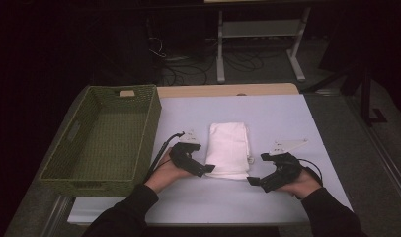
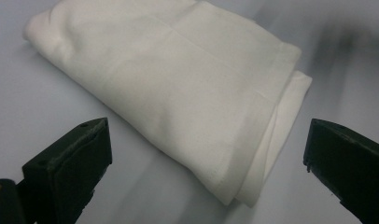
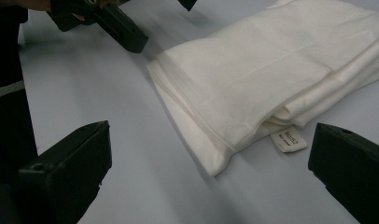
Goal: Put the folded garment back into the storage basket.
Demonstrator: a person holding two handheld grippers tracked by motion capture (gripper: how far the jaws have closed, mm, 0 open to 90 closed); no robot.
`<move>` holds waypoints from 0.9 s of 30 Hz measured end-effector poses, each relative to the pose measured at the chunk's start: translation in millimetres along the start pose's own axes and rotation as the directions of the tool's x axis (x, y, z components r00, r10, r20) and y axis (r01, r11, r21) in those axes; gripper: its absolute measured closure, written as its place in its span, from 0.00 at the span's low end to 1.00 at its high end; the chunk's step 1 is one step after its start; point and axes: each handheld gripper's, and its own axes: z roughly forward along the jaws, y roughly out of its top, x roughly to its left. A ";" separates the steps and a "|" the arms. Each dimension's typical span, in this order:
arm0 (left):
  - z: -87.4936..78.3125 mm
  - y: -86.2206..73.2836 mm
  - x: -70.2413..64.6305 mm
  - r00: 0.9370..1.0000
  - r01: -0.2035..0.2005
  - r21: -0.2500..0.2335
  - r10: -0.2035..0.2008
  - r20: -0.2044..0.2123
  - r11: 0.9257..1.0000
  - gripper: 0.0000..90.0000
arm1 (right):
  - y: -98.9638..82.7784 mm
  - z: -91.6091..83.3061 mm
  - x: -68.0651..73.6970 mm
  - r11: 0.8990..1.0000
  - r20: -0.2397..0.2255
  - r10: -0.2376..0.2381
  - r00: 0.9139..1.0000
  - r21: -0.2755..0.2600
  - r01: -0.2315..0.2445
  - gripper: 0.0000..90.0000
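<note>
A folded white cloth (image 1: pixel 229 149) lies in the middle of the pale table (image 1: pixel 282 118), long side running away from me. My left gripper (image 1: pixel 207 169) sits at the cloth's near left corner, jaws open on either side of that corner (image 2: pixel 234 191) without touching it. My right gripper (image 1: pixel 258 170) stands open just right of the cloth's near right corner, where a small label (image 3: pixel 288 139) sticks out. The folded cloth (image 3: pixel 271 74) shows several layers at its edge. The left gripper's jaw (image 3: pixel 122 28) shows at the top left of the right gripper view.
A green woven basket (image 1: pixel 139 143) stands at the table's left, close to my left hand. A wooden table edge (image 1: pixel 228 90) runs along the back. Beyond it are a white frame (image 1: pixel 258 29) and cables (image 1: pixel 188 69) on the floor.
</note>
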 end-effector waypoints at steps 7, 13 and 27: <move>0.5 4.7 2.1 1.000 0.003 -0.024 -0.003 -0.013 1.000 0.02 | 0.0 -0.9 -0.7 1.000 -0.001 0.002 1.000 -0.006 -0.002 0.00; 0.9 7.9 5.6 1.000 0.003 -0.027 -0.004 -0.023 1.000 0.03 | 0.1 -0.9 -1.0 1.000 -0.005 0.001 1.000 -0.008 -0.001 0.00; 5.3 14.6 13.3 0.999 0.003 -0.028 -0.005 -0.043 1.000 0.06 | 0.5 -0.6 -0.9 1.000 -0.009 0.006 1.000 -0.011 -0.006 0.00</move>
